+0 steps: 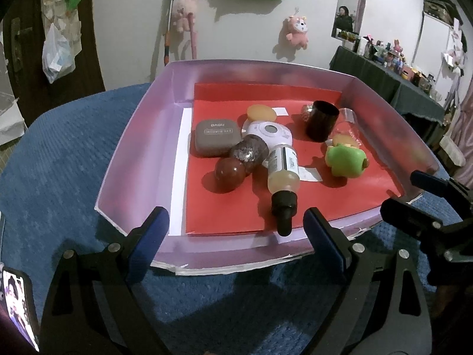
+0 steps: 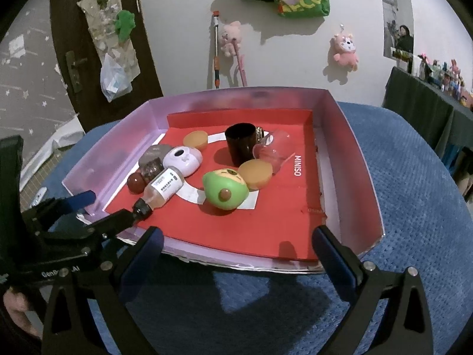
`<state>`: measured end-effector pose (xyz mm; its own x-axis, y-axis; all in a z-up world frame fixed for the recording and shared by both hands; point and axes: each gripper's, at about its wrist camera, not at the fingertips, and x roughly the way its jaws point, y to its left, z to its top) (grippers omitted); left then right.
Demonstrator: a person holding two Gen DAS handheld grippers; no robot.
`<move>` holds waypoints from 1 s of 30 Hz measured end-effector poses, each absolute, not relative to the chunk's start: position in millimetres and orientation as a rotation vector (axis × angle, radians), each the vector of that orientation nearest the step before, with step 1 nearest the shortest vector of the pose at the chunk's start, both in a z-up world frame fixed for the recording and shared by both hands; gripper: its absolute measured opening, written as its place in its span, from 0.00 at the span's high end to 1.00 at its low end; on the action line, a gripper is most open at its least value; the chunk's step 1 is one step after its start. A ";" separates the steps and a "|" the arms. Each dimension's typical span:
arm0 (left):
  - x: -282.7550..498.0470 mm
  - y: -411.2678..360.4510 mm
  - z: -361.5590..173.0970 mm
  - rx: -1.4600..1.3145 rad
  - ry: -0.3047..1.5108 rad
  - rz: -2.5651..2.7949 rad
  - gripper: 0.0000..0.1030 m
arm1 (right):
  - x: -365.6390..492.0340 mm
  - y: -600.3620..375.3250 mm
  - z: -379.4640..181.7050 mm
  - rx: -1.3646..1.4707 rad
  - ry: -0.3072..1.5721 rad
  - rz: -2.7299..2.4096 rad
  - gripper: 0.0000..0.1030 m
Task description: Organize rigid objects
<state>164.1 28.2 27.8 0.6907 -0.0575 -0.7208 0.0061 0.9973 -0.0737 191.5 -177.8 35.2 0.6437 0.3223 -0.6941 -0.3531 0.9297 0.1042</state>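
A purple tray [image 1: 133,153] with a red liner holds the rigid objects: a dropper bottle [image 1: 283,168] lying on its side, a green avocado toy [image 1: 344,159], a black cup [image 1: 322,121], a grey case [image 1: 214,139], a white round device [image 1: 269,131] and a brown ball [image 1: 229,174]. My left gripper [image 1: 236,224] hovers open at the tray's near rim, its pads touching nothing; the bottle's black cap points toward it. My right gripper [image 2: 238,236] also stands open at the near rim, in front of the avocado toy [image 2: 224,189], holding nothing.
The tray sits on a blue textured cloth [image 2: 414,207]. A lit phone [image 1: 17,304] lies at the lower left. An orange disc [image 2: 255,173] and a clear dome [image 2: 275,151] crowd the black cup. A dark table with figurines [image 1: 393,68] stands far right.
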 end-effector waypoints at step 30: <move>129.7 21.9 40.0 -0.064 0.808 -0.065 0.10 | 164.6 -187.8 50.7 -0.029 0.775 0.405 0.00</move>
